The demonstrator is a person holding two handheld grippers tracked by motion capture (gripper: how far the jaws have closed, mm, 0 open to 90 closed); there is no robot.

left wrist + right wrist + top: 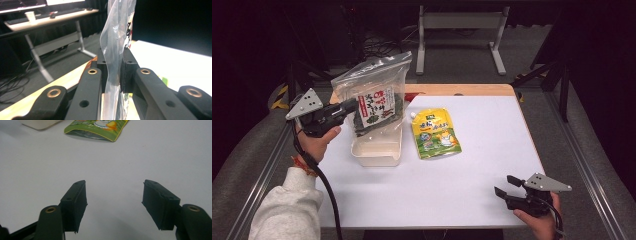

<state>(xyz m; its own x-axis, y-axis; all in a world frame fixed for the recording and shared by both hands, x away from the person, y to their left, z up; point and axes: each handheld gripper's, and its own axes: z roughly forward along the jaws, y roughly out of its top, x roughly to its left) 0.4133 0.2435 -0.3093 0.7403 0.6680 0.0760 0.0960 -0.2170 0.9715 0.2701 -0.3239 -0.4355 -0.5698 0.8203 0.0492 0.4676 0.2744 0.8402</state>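
Left jaws: pressed together on the clear plastic bag (pixel 113 50); in the left gripper view the film runs upright between the two black pads, pinched flat.
Right jaws: standing apart with nothing between them; bare white table (pixel 115 165) shows through the gap.
Left gripper (pixel 353 106): held level at the left side of the cream tub (pixel 377 150), its tips on the bag's left edge; a hand (pixel 319 142) in a pale sleeve carries it, with a grey three-cornered plate on top.
Right gripper (pixel 506 186): low over the table, well apart from the tub, toward the near right corner; tips point toward the tub side.
Clear plastic bag (pixel 377 85): upright, its lower end inside the tub, its zip edge above; it contains a dark green packet (pixel 377 110) with a white and red label.
Cream tub: rectangular, on the table's left half; the bag stands in it.
Green pouch (pixel 435 134): lying flat just right of the tub, spout toward the far edge, yellow trim and cartoon print facing up; apart from both grippers.
Table: white top, wooden strip along the edge beyond the tub.
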